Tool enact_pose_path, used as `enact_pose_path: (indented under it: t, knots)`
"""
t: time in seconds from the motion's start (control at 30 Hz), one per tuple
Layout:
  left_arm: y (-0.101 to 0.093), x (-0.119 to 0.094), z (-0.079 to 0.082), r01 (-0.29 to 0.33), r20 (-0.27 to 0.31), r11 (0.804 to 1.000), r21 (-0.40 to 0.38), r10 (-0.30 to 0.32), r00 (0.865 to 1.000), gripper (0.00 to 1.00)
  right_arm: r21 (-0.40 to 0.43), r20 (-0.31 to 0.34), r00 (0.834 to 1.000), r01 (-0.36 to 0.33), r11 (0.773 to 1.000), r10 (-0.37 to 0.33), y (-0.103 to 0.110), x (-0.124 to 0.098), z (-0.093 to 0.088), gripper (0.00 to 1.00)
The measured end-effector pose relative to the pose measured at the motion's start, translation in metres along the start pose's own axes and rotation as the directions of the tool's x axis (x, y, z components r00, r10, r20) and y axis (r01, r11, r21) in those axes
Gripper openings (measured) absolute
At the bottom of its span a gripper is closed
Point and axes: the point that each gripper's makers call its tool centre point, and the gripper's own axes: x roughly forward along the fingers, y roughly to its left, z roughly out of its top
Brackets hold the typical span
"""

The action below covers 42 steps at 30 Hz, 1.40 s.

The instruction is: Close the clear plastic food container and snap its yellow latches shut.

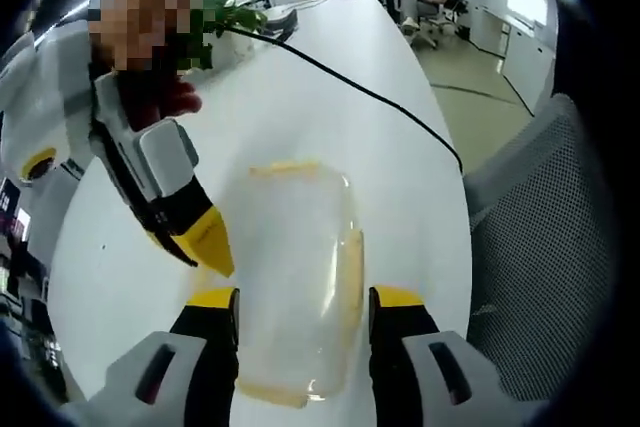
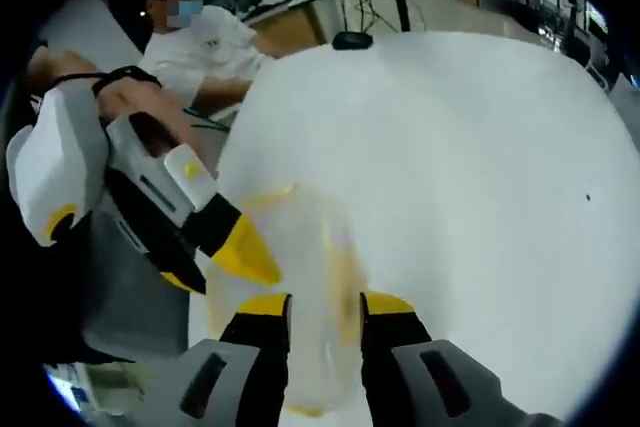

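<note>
On the white table (image 1: 300,107) the clear plastic food container (image 1: 295,267) lies between the parted jaws of the left gripper (image 1: 303,312), while the right gripper (image 2: 325,319), jaws likewise apart, straddles its opposite end.

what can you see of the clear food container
The container is a see-through plastic box with rounded corners and pale yellow latches along its edges. It lies flat on the white table. The left gripper has a jaw on each side of it, and the right gripper comes in with its yellow tip at one long edge.
</note>
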Motion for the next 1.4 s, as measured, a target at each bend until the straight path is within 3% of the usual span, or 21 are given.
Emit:
enact_pose_path:
  t: [0.23, 0.4, 0.87, 1.13, 1.2, 1.23, 1.27, 1.4]
  knots:
    - [-0.004, 0.004, 0.004, -0.016, 0.001, 1.000, 0.013, 0.016, 1.000, 0.50, 0.019, 0.001, 0.999, -0.043, 0.999, 0.043, -0.001, 0.001, 0.001, 0.27]
    - [-0.003, 0.006, 0.006, -0.026, -0.002, 0.999, 0.044, 0.026, 1.000, 0.51, 0.040, -0.043, 0.996, -0.070, 0.997, 0.072, 0.005, 0.006, -0.005, 0.33]
    - [-0.003, 0.005, 0.004, -0.045, 0.004, 0.999, 0.022, 0.045, 0.999, 0.49, 0.028, -0.062, 0.998, -0.030, 0.999, 0.032, 0.007, 0.006, -0.003, 0.30]
    - [-0.002, 0.005, 0.003, -0.049, 0.004, 0.999, 0.014, 0.049, 0.999, 0.47, 0.069, -0.068, 0.997, -0.030, 0.997, 0.035, 0.007, 0.008, -0.004, 0.26]
    - [-0.003, 0.005, 0.003, -0.055, 0.000, 0.998, 0.018, 0.055, 0.998, 0.46, 0.099, -0.083, 0.996, -0.024, 0.995, 0.033, 0.009, 0.008, -0.004, 0.24]
    - [-0.002, 0.007, 0.006, -0.056, 0.004, 0.995, 0.087, 0.056, 0.998, 0.46, 0.117, -0.172, 0.984, -0.025, 0.993, 0.045, 0.014, 0.003, -0.017, 0.23]
    - [-0.008, 0.008, 0.002, -0.051, -0.004, 0.998, 0.030, 0.052, 0.999, 0.46, 0.080, -0.142, 0.989, -0.037, 0.996, 0.048, 0.014, 0.007, -0.011, 0.22]
    - [-0.006, 0.007, 0.001, -0.050, 0.009, 0.998, 0.037, 0.050, 0.999, 0.46, 0.077, -0.164, 0.986, -0.029, 0.997, 0.041, 0.014, 0.008, -0.004, 0.23]
